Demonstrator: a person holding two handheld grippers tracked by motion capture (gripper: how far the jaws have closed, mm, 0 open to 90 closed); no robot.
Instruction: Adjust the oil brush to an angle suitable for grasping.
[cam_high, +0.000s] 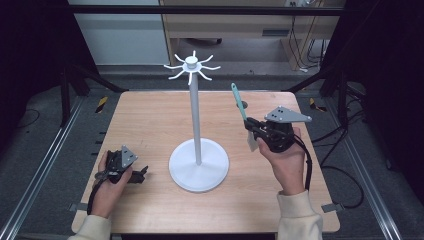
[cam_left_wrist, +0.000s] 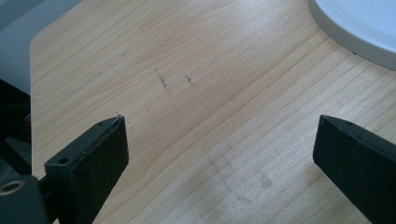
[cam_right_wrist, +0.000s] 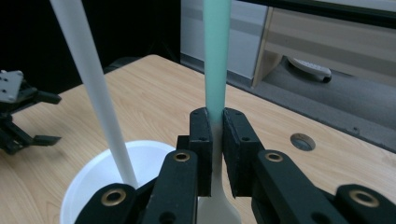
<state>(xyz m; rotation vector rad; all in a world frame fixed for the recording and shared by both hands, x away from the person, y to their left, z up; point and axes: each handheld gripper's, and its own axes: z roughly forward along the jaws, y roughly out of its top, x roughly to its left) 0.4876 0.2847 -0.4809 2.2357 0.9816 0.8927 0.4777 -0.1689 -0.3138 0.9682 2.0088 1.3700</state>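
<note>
Keep right claw (cam_right_wrist: 215, 140) clamped on spatula (cam_high: 239, 102) (handle up), lifting toward rack (cam_high: 194, 66) hooks; left claw (cam_left_wrist: 219, 154) released.

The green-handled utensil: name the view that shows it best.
The high view: the green-handled utensil shows nearly whole, tilted up from the right gripper toward the white hook stand. The right gripper view shows its handle clamped between the jaws, top cut off. The left gripper view shows bare table.

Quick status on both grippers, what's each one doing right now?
Left gripper: open, nothing between its jaws, low over the table.
Right gripper: shut on the spatula, green handle pointing up.
</note>
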